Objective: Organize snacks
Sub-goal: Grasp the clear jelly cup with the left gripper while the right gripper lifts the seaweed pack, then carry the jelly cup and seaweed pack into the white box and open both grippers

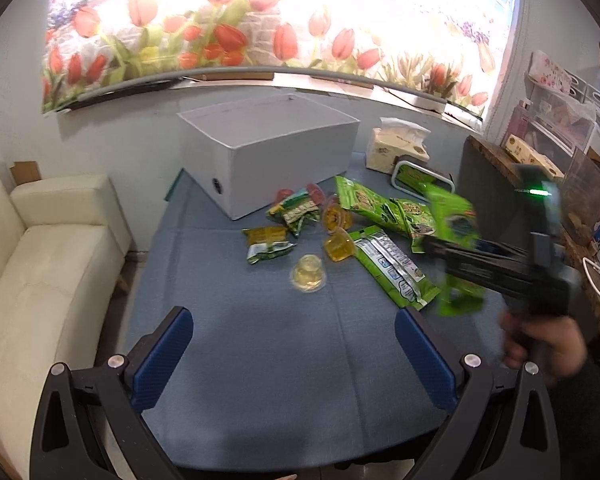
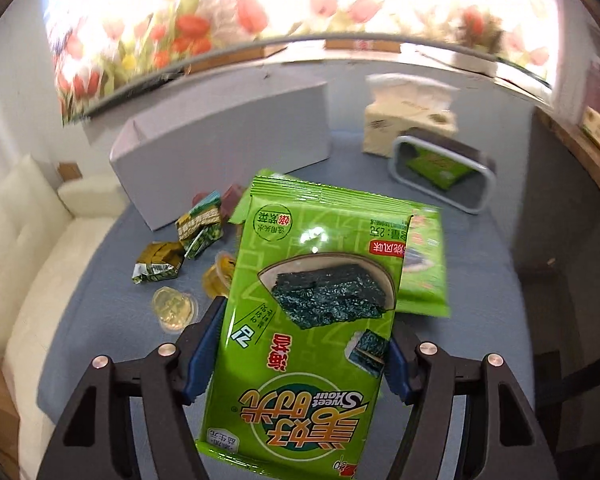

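The right tongs [image 2: 300, 364] pinch a green seaweed packet [image 2: 304, 320] by its sides, lifted clear of the blue table [image 1: 260, 340]. The left tongs [image 1: 294, 344] are spread with nothing between them, low over bare table. Beyond them lie jelly cups [image 1: 309, 276], small sachets [image 1: 270, 250] and more green packets [image 1: 396, 268], loosely heaped. Behind the heap stands a white box [image 1: 272, 164]. Right of it, a small white-rimmed bin [image 2: 440, 168] holds another green packet, with a tissue pack [image 1: 398, 148] just behind.
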The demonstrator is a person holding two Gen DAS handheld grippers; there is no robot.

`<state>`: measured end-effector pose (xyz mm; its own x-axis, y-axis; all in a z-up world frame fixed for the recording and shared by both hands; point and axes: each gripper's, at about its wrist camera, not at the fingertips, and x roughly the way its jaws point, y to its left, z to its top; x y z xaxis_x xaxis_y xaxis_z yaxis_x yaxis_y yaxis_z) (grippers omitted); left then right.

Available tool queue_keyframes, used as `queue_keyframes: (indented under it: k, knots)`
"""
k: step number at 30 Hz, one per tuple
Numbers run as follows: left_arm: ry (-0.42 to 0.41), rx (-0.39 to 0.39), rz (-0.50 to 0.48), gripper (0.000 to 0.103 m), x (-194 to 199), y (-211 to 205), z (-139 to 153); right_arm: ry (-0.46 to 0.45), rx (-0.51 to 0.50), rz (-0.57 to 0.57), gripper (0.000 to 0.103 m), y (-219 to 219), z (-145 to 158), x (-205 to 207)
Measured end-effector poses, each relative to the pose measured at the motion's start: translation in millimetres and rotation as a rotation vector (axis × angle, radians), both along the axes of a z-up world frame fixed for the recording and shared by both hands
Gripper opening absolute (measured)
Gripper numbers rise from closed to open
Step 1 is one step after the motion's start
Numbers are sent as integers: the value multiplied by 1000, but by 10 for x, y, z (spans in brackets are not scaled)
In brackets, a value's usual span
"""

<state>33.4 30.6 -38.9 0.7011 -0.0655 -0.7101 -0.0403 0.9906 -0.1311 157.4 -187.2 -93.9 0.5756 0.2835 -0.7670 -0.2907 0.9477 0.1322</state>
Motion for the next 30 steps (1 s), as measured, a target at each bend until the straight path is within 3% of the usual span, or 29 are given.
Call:
queue_keyframes:
  k: [6,15,17,19,20,22,24,30]
  knots:
    - [20,44,-36,103,579,-150,-429,-68,-20,-47,73,-401,207,-413]
    - [132,106,-45,103,1319,-216,-1112,-89,8,-72,73,-751,240,-885]
    - [141,144,-28,98,1412,-241,-1190,-79,27,-68,73,-801,231,-931]
    - [154,157,-48,78,1464,-275,-1252,-85,28,-68,73,-830,234,-973]
    - [164,143,-58,75,1483,-279,-1281,-87,26,-69,73,-839,237,-977]
    - [151,102,-65,54,1483,-264,-1281,-89,31,-70,73,-859,238,-986]
    - [145,84,-70,43,1489,-247,-1270,-89,37,-69,73,-863,237,-981]
    - [127,17,-93,40,1407,-218,-1210,-82,41,-58,73,-830,179,-981]
